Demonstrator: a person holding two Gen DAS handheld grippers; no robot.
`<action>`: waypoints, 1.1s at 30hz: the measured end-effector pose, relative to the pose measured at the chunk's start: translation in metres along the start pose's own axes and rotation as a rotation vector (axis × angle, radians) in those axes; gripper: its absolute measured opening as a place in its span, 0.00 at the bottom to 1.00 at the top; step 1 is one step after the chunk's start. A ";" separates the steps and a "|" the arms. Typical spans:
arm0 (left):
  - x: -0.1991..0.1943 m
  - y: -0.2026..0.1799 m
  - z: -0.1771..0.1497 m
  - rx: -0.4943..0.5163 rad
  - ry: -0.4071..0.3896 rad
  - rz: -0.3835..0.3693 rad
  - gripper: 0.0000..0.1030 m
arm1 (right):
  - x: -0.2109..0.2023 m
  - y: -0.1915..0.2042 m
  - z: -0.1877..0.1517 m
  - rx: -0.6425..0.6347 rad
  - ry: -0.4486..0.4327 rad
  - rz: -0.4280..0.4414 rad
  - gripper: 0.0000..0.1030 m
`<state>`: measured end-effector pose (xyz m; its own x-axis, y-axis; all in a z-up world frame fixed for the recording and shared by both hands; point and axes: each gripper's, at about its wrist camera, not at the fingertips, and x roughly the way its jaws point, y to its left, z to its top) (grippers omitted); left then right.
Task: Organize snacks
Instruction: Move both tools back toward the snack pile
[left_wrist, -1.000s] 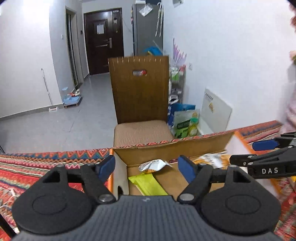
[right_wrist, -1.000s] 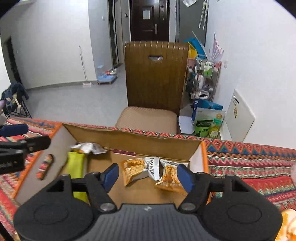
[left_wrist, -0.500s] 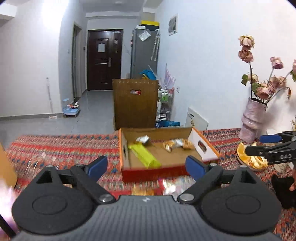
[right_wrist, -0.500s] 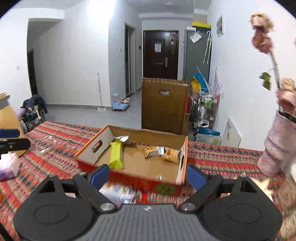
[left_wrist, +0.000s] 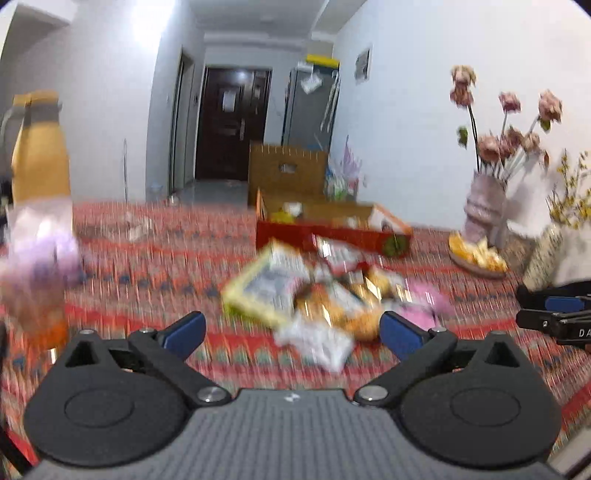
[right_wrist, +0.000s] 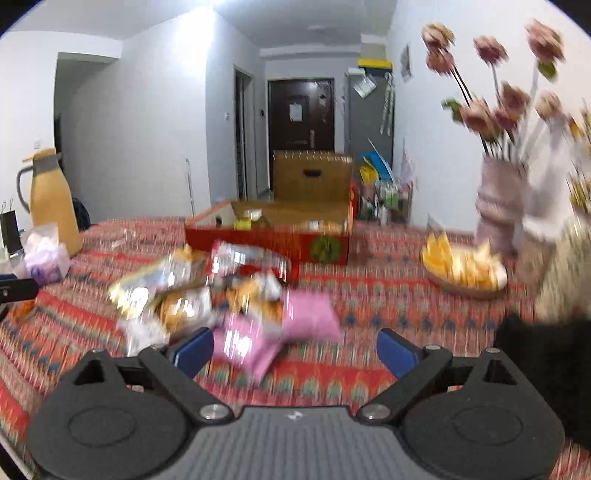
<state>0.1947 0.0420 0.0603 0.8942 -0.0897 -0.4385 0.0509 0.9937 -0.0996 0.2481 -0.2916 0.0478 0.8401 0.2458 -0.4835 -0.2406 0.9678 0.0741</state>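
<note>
An open red cardboard box (left_wrist: 332, 236) (right_wrist: 269, 240) stands on the far side of the patterned tablecloth with a few snack packets inside. In front of it lies a blurred pile of loose snack packets (left_wrist: 314, 295) (right_wrist: 177, 291), with pink packets (right_wrist: 306, 314) at its near right. My left gripper (left_wrist: 291, 332) hovers short of the pile, its jaws opening and nothing between them. My right gripper (right_wrist: 295, 350) hangs just before the pink packets, its jaws also opening and gripping nothing. Each gripper shows at the edge of the other's view: the right gripper (left_wrist: 554, 317), the left gripper (right_wrist: 14, 290).
A yellow thermos jug (left_wrist: 38, 155) (right_wrist: 51, 199) and a purple tissue pack (right_wrist: 44, 258) stand at the left. A vase of dried flowers (left_wrist: 484, 206) (right_wrist: 498, 214) and a plate of orange food (left_wrist: 476, 258) (right_wrist: 465, 269) are at the right. A wooden chair (right_wrist: 312, 177) stands behind the table.
Both grippers have pulled back from over the box toward the near side of the table. Their jaws have widened. The loose snack pile has come into view.
</note>
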 end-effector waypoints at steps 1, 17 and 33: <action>-0.003 -0.002 -0.009 0.004 0.009 -0.009 0.99 | -0.006 0.002 -0.012 0.015 0.003 -0.005 0.92; -0.013 -0.020 -0.057 0.076 0.076 -0.014 0.99 | -0.037 0.024 -0.088 0.060 0.072 -0.026 0.92; 0.084 -0.022 -0.024 0.187 0.118 -0.062 0.99 | 0.026 0.034 -0.050 0.012 0.090 0.011 0.90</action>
<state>0.2581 0.0113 0.0046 0.8291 -0.1478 -0.5393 0.1958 0.9801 0.0325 0.2375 -0.2549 -0.0060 0.7901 0.2515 -0.5590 -0.2437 0.9657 0.0901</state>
